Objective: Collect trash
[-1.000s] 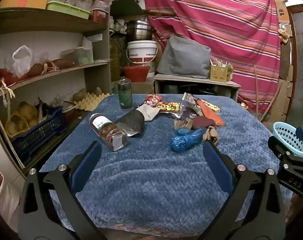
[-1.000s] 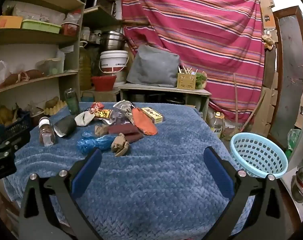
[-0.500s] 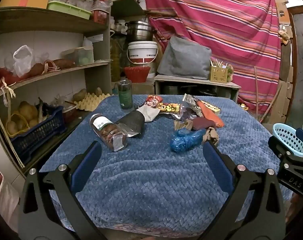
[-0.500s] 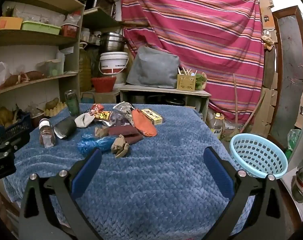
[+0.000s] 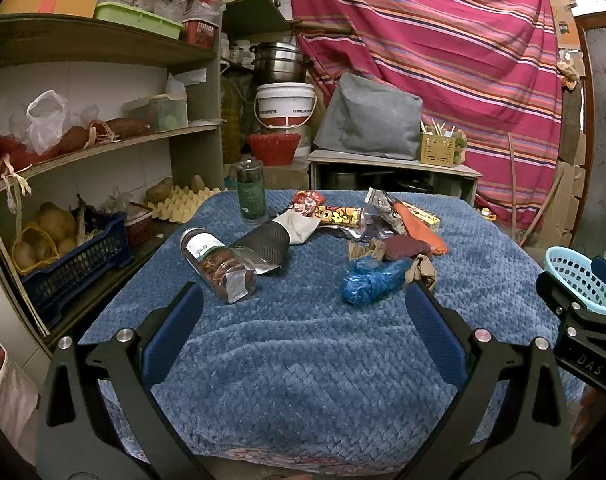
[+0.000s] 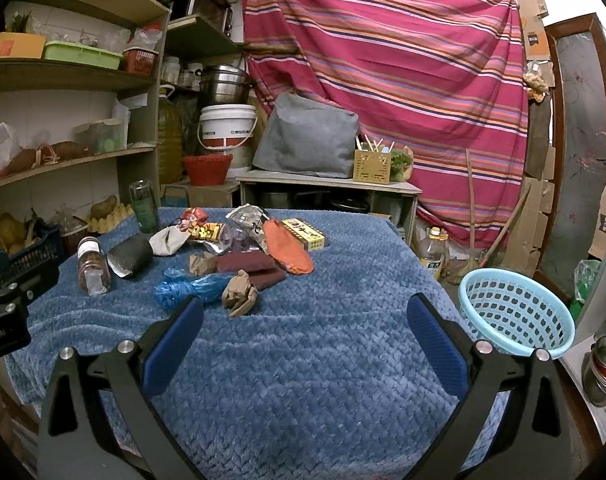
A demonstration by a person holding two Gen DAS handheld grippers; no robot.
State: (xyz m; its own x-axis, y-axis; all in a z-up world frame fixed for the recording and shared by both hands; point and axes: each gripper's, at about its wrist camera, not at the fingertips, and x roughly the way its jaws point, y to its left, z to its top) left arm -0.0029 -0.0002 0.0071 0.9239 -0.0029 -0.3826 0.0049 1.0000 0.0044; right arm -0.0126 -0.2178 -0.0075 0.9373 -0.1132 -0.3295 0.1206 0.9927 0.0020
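Nearest in each wrist view are the grippers. The left gripper (image 5: 303, 304) hangs over the near edge of the blue quilted cloth (image 5: 303, 360) with its blue-padded fingers (image 5: 171, 336) spread wide and nothing between them. The right gripper (image 6: 303, 312) is likewise released, its fingers (image 6: 435, 344) apart over bare cloth.

Beyond the left gripper, at 11 o'clock, a clear jar (image 5: 219, 264) lies on its side, touching a black ribbed sleeve (image 5: 265, 242) with a foil flap. At 1 o'clock lies a crumpled blue plastic bag (image 5: 369, 280), with a scrunched brown paper (image 5: 423, 270) just beside it.

Farther back the rest of the trash is heaped mid-table: a maroon pouch (image 6: 245, 262), an orange wrapper (image 6: 289, 250), a yellow snack wrapper (image 5: 337, 214), a silver packet (image 6: 247, 216) and a small yellow box (image 6: 305, 234). A green-labelled bottle (image 5: 250, 192) stands upright at the far left corner.

In the right wrist view, at 3 o'clock, a light blue basket (image 6: 515, 312) sits off the table's right edge, well apart from the heap.
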